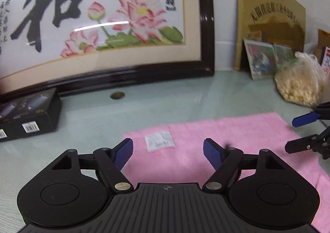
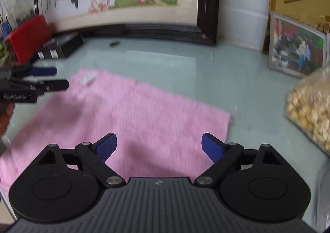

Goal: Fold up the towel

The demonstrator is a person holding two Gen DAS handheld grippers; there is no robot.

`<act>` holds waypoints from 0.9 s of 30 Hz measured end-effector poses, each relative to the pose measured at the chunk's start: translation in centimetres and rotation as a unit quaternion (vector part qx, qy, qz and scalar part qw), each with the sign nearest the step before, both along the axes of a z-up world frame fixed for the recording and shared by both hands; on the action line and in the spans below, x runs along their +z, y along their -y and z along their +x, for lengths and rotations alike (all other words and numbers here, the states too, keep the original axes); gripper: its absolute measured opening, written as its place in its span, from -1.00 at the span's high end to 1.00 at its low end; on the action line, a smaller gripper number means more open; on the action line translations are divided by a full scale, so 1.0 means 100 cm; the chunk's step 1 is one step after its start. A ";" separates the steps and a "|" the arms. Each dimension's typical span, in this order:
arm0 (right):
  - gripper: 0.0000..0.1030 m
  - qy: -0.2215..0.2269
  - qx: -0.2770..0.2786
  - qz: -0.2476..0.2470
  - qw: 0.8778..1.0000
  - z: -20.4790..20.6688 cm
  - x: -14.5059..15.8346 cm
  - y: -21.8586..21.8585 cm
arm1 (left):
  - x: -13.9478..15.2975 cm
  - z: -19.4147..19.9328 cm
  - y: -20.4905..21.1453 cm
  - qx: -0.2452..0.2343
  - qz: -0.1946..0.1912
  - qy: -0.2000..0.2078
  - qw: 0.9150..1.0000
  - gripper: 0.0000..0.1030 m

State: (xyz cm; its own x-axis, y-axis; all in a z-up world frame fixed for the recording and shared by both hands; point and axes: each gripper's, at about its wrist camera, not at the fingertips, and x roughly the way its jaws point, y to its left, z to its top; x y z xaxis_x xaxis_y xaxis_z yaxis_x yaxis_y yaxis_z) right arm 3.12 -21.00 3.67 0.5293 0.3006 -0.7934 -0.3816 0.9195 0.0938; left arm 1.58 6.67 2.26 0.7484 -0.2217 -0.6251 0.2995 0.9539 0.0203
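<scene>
A pink towel (image 1: pixel 237 142) lies flat on the pale green glass table, with a white care label (image 1: pixel 159 141) near its far left corner. It also shows in the right wrist view (image 2: pixel 144 115), label (image 2: pixel 88 78) at the far left. My left gripper (image 1: pixel 168 153) is open and empty, hovering over the towel's left part. My right gripper (image 2: pixel 158 147) is open and empty above the towel's near right part. Each gripper appears in the other's view: the right one (image 1: pixel 297 133) at the towel's right edge, the left one (image 2: pixel 59 78) at its left edge.
A large framed lotus embroidery (image 1: pixel 103 26) leans against the back wall. A black box (image 1: pixel 28 117) sits at the left, a coin-like disc (image 1: pixel 117 95) near the frame. A bag of yellow kernels (image 2: pixel 309 113), photo frames (image 2: pixel 297 51) and a gold plaque (image 1: pixel 270 16) stand at the right.
</scene>
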 end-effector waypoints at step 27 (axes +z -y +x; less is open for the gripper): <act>0.61 0.054 -0.086 0.020 0.995 0.118 -0.020 -0.026 | -0.034 0.091 0.042 0.049 0.152 0.035 0.986 0.78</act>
